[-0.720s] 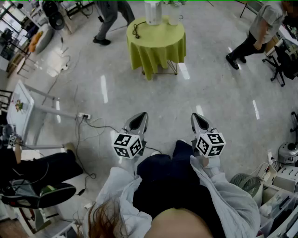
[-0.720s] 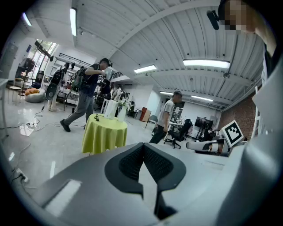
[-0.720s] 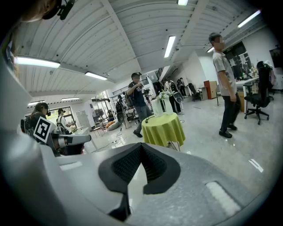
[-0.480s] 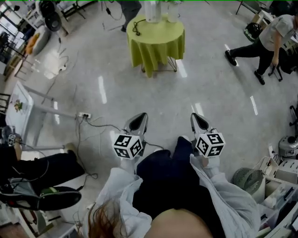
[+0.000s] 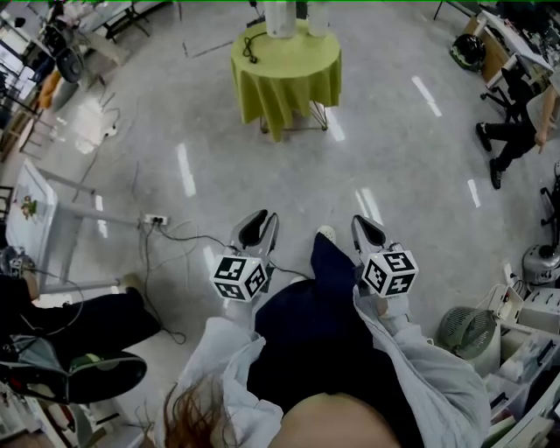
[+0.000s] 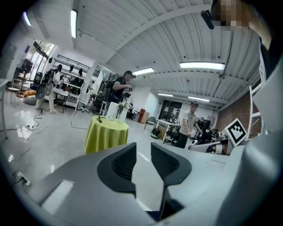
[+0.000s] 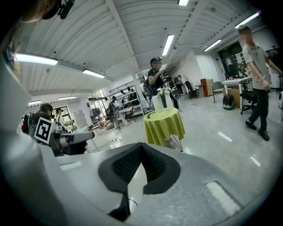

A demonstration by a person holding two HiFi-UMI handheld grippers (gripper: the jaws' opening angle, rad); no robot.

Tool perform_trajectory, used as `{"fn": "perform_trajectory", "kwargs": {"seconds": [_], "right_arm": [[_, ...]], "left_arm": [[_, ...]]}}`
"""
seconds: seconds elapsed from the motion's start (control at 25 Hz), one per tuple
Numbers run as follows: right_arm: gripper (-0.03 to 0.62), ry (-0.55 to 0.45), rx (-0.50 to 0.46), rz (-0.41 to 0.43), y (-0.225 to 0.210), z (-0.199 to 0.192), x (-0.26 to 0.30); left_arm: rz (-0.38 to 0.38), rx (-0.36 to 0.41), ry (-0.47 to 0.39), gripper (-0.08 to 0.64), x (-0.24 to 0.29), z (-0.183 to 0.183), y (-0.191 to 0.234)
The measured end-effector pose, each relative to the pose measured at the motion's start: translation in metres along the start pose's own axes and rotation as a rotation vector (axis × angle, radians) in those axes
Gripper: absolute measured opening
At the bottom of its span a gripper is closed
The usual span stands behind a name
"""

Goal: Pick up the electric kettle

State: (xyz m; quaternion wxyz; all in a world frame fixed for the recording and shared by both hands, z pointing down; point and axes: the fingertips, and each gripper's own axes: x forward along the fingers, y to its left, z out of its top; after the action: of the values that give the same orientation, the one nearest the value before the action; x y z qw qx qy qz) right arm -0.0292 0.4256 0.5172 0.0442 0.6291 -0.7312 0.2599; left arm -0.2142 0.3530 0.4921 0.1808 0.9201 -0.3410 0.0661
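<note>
The electric kettle (image 5: 278,16) is a tall white jug on a round table with a yellow-green cloth (image 5: 284,66), far ahead across the floor. The left gripper view shows the kettle (image 6: 112,110) on that table (image 6: 106,134), and the right gripper view shows the kettle (image 7: 158,102) and table (image 7: 164,126) as well. A black cord lies on the cloth beside it. My left gripper (image 5: 255,229) (image 6: 143,148) is held low in front of me, jaws slightly apart with nothing between. My right gripper (image 5: 368,232) (image 7: 141,145) has its tips touching, empty. Both are well short of the table.
A power strip with cables (image 5: 157,219) lies on the floor at left. A fan (image 5: 461,328) and boxes crowd the right edge. One person (image 5: 516,131) moves at the far right; another (image 6: 121,88) stands behind the table. Shelves and desks line the walls.
The table has drawn closer and shifted slightly left in the head view. The person at the right has moved further right. Both grippers keep their place before me.
</note>
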Motion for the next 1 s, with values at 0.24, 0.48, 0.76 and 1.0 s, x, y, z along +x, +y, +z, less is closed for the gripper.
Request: {"fn": "perform_trajectory", "kwargs": {"seconds": [0.24, 0.48, 0.76, 1.0], "right_arm": [[0.002, 0.017, -0.035, 0.069, -0.011, 0.031, 0.051], [0.002, 0.025, -0.070, 0.151, -0.018, 0.073, 0.114], [0.002, 0.047, -0.084, 0.164, -0.060, 0.104, 0.160], [0.002, 0.031, -0.105, 0.177, -0.097, 0.139, 0.181]], "left_arm": [[0.039, -0.028, -0.042, 0.220, 0.027, 0.023, 0.023], [0.071, -0.076, -0.050, 0.302, 0.066, 0.040, 0.053], [0.103, -0.092, -0.051, 0.358, 0.123, 0.059, 0.074], [0.159, -0.116, -0.087, 0.385, 0.163, 0.074, 0.084]]}}
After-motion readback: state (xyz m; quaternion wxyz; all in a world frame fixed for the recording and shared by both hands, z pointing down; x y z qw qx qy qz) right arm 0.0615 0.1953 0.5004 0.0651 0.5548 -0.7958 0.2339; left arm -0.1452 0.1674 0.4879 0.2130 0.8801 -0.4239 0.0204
